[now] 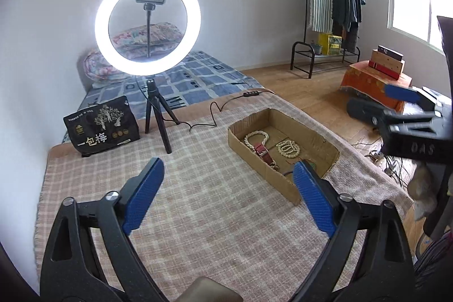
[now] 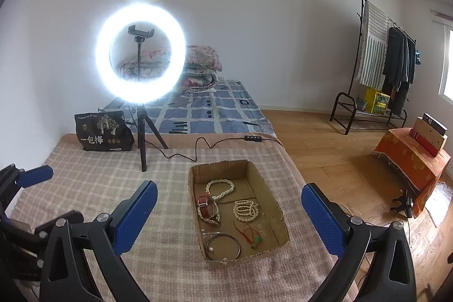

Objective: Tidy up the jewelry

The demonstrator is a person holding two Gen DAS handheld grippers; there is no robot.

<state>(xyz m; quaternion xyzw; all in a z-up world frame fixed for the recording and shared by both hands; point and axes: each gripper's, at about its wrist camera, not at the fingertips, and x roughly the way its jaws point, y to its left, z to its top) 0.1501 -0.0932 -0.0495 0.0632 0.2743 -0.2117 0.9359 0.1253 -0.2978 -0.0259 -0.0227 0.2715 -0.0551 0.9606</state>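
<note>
Blue-padded fingers of the right claw (image 2: 229,205) fill the foreground, spread wide, nothing held. Left claw (image 1: 228,183) is likewise spread wide and empty.

Checked cloth covers the surface (image 2: 99,188); on it sits the cardboard box (image 2: 266,183), open-topped, long axis running away from the camera and slightly rightward. All jewelry is seen inside the box, none on the cloth.

Contents, large to small:
- thin metal hoop (image 2: 223,246), near-left corner, lying flat
- long bead necklace (image 2: 220,187), far half
- coiled bead bracelet (image 2: 245,211), mid-right
- red-strapped watch (image 2: 206,206), against the left wall, strap roughly along the box axis
- red cord with green pendant (image 2: 256,239), near-right corner

Key relation: the box lies straight ahead of the right claw, framed between its fingers. From the left claw it lies ahead and to the right, the right finger overlapping the near corner. Right claw is judged better placed for a reach in; the hoop and the pendant are the closest items.
</note>
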